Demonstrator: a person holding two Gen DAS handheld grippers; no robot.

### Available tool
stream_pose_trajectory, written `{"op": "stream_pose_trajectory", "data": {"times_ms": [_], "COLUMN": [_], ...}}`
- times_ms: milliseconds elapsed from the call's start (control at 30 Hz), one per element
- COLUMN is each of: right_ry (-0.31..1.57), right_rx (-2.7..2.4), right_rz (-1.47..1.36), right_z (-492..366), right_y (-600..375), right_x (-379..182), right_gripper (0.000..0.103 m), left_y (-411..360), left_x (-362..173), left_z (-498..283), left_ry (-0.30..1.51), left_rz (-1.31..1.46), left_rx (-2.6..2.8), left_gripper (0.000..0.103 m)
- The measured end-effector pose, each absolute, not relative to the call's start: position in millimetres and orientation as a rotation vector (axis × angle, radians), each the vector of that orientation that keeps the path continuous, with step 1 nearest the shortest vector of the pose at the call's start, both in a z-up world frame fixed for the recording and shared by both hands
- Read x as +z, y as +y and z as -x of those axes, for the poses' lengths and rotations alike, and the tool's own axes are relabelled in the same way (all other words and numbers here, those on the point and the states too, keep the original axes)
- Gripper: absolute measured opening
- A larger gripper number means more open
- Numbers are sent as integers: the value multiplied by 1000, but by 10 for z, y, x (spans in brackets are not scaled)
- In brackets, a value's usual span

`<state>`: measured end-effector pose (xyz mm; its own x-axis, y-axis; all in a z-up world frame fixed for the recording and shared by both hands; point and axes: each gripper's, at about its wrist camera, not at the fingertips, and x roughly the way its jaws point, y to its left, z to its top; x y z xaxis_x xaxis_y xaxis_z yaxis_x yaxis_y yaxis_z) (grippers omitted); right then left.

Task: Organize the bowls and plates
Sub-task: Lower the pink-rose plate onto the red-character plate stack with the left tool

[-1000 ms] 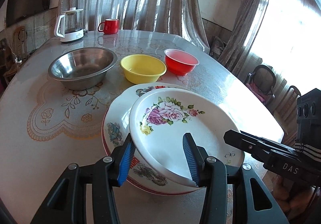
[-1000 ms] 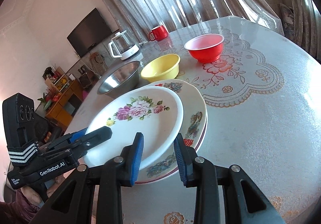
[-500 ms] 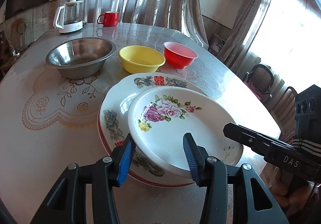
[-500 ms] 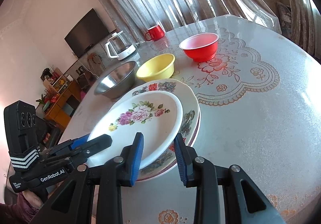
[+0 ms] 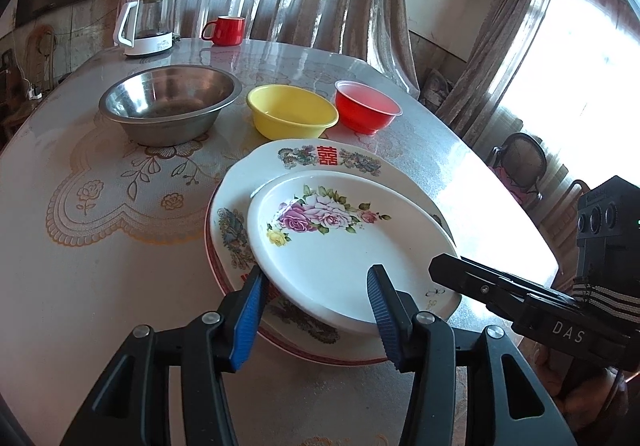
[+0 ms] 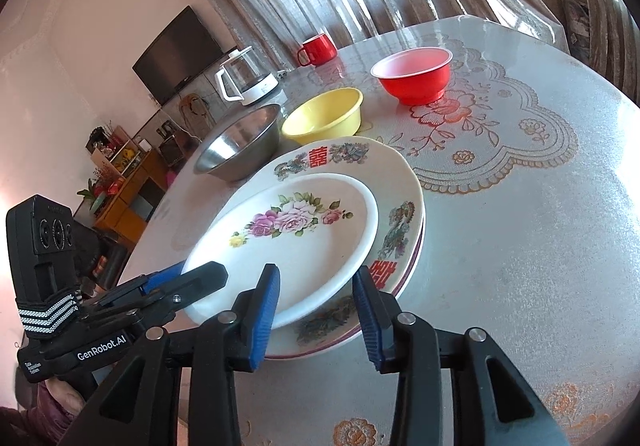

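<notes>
A white plate with painted roses [image 5: 340, 246] [image 6: 296, 246] lies on a larger plate with a red-trimmed rim [image 5: 328, 156] [image 6: 400, 214]. The rose plate's near rim sits between the fingers of my left gripper [image 5: 316, 310]. Its jaws are opening and the pads stand off the rim. My right gripper [image 6: 316, 312] straddles the same rim further right, jaws also opening, pads clear of it. Behind the plates stand a steel bowl [image 5: 168, 106], a yellow bowl [image 5: 292, 114] and a red bowl [image 5: 366, 110].
A red mug [image 5: 226, 30] and a glass kettle [image 5: 148, 24] stand at the far edge of the round table [image 5: 100, 246]. The table's edge runs close on the right, with chairs [image 5: 520, 162] beyond it. Curtains hang behind.
The rose plate has settled flatter onto the larger plate, uncovering that plate's far rim with the red character. Both grippers' jaws have widened a little, the right more.
</notes>
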<state>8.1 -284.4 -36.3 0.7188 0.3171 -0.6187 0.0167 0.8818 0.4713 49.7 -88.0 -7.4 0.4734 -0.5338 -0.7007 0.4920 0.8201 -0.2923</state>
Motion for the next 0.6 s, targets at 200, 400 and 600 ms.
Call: {"op": "stream_pose_trajectory", "data": {"times_ms": [200,400,600], "right_ry": [761,770,772], "right_rx": [181,183,190], "right_rz": [-482,-499,-474], "right_z": [-63,-65,-41], "right_y": [-2835,-2840,-2782], "right_x": [-362,-365,-355], "right_gripper": [38,39,40], "left_y": [-860,-811,-797], "left_x": [-80,-61,-62], "left_z": [-487,-457,-404], "left_ry": [879,874,863], "left_rz": [74,89,80], "left_rx": [-639,-644,-653], "left_gripper": [51,51,52]}}
